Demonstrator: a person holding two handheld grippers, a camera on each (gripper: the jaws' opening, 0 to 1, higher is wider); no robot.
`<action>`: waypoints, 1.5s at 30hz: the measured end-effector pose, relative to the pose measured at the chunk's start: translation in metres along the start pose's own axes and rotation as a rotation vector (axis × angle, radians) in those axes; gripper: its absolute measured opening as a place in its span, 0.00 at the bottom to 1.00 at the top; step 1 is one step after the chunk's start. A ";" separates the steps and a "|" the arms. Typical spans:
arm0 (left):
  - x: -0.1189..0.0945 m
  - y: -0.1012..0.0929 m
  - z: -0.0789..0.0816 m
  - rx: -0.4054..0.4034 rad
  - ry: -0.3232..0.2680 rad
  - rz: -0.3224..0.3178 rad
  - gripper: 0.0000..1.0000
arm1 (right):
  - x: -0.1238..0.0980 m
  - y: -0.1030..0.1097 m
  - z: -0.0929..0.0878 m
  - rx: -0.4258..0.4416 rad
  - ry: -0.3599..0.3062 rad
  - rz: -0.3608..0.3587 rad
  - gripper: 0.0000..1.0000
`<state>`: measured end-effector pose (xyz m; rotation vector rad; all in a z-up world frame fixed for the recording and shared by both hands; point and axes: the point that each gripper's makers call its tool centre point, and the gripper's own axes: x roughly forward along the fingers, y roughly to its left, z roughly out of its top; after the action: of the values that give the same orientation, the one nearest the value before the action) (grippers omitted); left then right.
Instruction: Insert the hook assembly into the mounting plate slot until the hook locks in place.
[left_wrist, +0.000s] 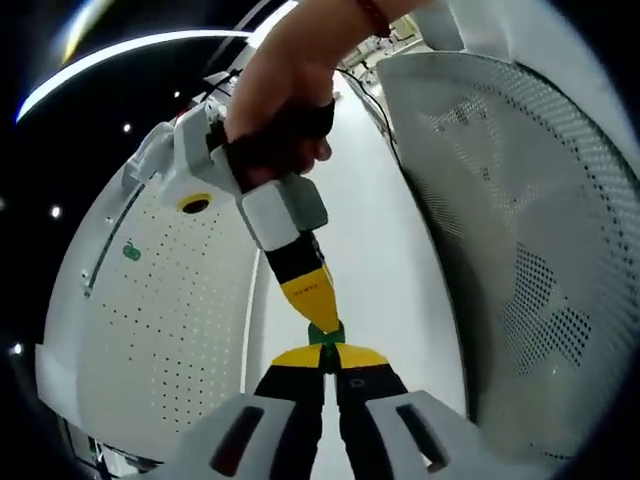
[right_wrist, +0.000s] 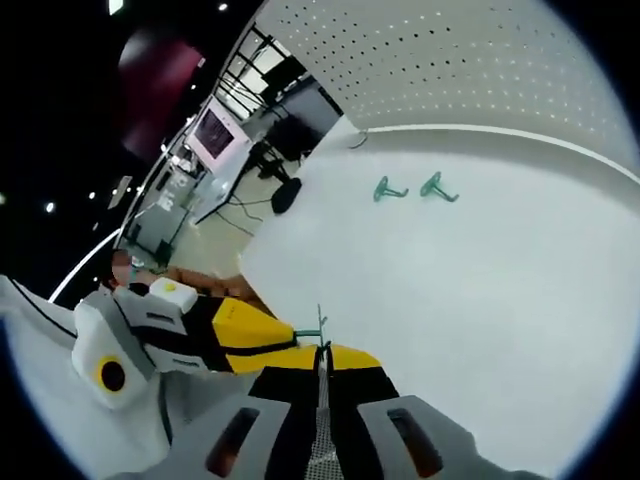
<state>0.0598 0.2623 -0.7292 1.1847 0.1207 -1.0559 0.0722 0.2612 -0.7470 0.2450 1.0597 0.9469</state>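
Observation:
A small green hook (left_wrist: 326, 334) hangs between both grippers above the white table (left_wrist: 400, 260). My left gripper (left_wrist: 325, 353) is shut on its lower end. From above, held by a hand (left_wrist: 285, 95), the right gripper (left_wrist: 313, 302) meets the same hook with its yellow tips closed. In the right gripper view the right gripper (right_wrist: 322, 352) is shut on the thin green hook (right_wrist: 314, 333), and the left gripper (right_wrist: 268, 337) reaches in from the left. White perforated mounting plates stand at the left (left_wrist: 170, 310) and the right (left_wrist: 520, 200).
Two more green hooks (right_wrist: 390, 190) (right_wrist: 438, 187) lie on the table (right_wrist: 480, 300) near a perforated plate (right_wrist: 480, 60). A small green piece (left_wrist: 131, 251) sits on the left plate. Monitors and stands (right_wrist: 215, 132) stand beyond the table edge.

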 end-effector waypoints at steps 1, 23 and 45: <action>0.000 0.001 -0.001 -0.008 0.001 -0.001 0.03 | 0.000 0.001 0.000 -0.021 -0.002 0.002 0.01; -0.010 0.018 -0.010 -0.232 -0.057 0.053 0.03 | -0.005 0.013 0.017 -0.330 -0.130 0.037 0.15; -0.012 0.031 -0.008 -0.398 -0.099 0.101 0.03 | -0.007 0.011 0.031 -0.075 -0.231 -0.011 0.00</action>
<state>0.0787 0.2756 -0.7042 0.7705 0.1823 -0.9470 0.0914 0.2704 -0.7205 0.2791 0.8113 0.9229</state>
